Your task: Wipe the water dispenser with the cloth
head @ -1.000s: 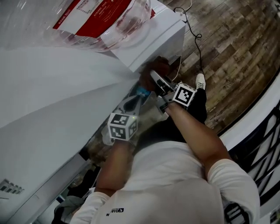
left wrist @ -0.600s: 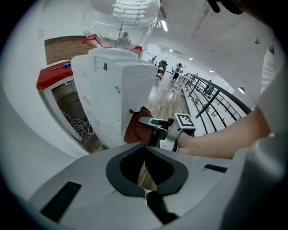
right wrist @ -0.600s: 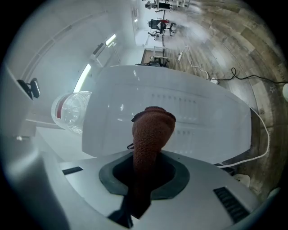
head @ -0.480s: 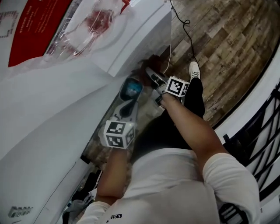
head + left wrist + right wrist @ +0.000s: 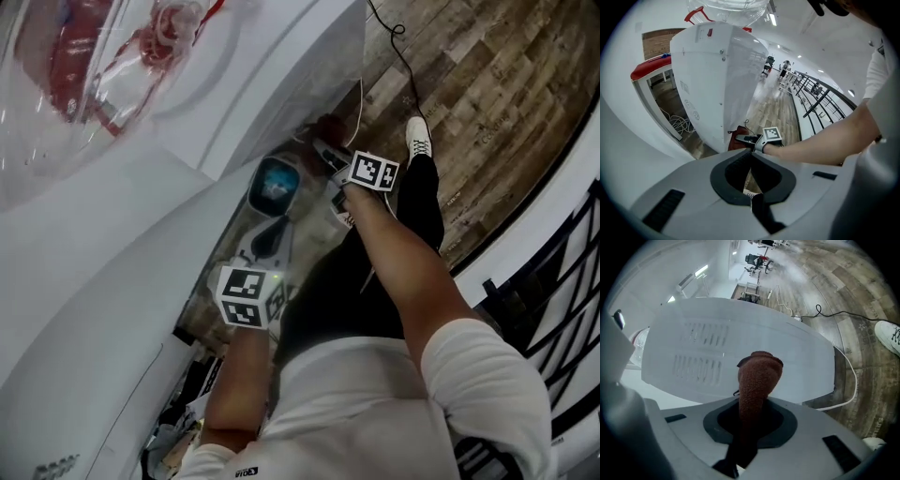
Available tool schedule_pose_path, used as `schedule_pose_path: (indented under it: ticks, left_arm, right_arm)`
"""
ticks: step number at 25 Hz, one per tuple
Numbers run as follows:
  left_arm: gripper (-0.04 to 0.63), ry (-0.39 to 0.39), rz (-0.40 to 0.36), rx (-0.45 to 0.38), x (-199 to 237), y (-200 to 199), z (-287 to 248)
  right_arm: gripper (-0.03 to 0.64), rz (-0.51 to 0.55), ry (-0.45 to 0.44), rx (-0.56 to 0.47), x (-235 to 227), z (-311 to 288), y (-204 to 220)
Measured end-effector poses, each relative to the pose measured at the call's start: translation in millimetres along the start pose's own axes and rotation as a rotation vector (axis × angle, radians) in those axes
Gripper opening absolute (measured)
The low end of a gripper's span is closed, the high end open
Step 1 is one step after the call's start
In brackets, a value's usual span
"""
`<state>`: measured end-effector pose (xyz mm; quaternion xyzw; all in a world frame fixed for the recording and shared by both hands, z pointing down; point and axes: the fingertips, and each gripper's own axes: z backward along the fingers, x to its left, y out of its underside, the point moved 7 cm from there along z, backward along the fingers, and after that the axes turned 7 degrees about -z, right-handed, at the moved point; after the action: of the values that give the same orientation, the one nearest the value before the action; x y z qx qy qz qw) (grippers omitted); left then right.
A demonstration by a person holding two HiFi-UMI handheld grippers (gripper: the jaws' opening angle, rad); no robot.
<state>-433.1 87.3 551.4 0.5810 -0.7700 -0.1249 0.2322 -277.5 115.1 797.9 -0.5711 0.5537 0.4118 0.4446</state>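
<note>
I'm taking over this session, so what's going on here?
A person holds a gripper in each hand. The right gripper is shut on a brown cloth, raised to the side panel of the white water dispenser; whether the cloth touches it isn't clear. The left gripper is shut on nothing and hangs alongside.

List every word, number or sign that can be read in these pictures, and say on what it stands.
Nothing reads with certainty.
Red label on the water bottle: print blurred, unreadable.
Dark print on the white shirt: upside down, cut off, unreadable.
Small marks on the water dispenser: too small.
Marker cubes on left gripper and right gripper: square patterns, no letters.
</note>
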Motion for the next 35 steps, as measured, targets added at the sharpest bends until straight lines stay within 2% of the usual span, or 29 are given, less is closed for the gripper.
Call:
schedule_pose_path:
  ticks: [5,9,12,16,26,31,35]
  left_arm:
    - [-0.011,0.017,-0.023,0.039,1.8,9.8,-11.4]
    - [-0.011,0.032,-0.044,0.062,1.3,15.7,-18.5]
    - [-0.011,0.039,-0.064,0.059,0.6,13.4,-22.7]
    - [-0.011,0.044,-0.077,0.05,-2.8,6.6,-23.1]
    - [-0.011,0.057,-0.072,-0.005,-34.7,-43.6,-5.5]
    - [-0.011,0.04,-0.056,-0.045,-48.2,-86.2,4.9]
    - [-0.011,0.023,0.021,-0.098,-61.4,-126.3,4.8]
  right_arm:
    - [0.058,-0.008,0.046,-0.004,-28.0,-15.4,-7.7]
    - [0.058,0.008,0.124,0.034,-48.4,-21.0,-10.7]
    - [0.058,0.023,0.173,0.054,-58.4,-19.7,-14.1]
    - [0.058,0.048,0.19,0.07,-56.0,-14.4,-19.5]
    - [0.058,0.109,0.167,0.13,-3.6,21.7,-39.0]
    - [0.058,0.228,0.125,0.225,46.6,47.6,-67.1]
    - [0.058,0.341,0.055,0.3,100.0,65.6,-108.8]
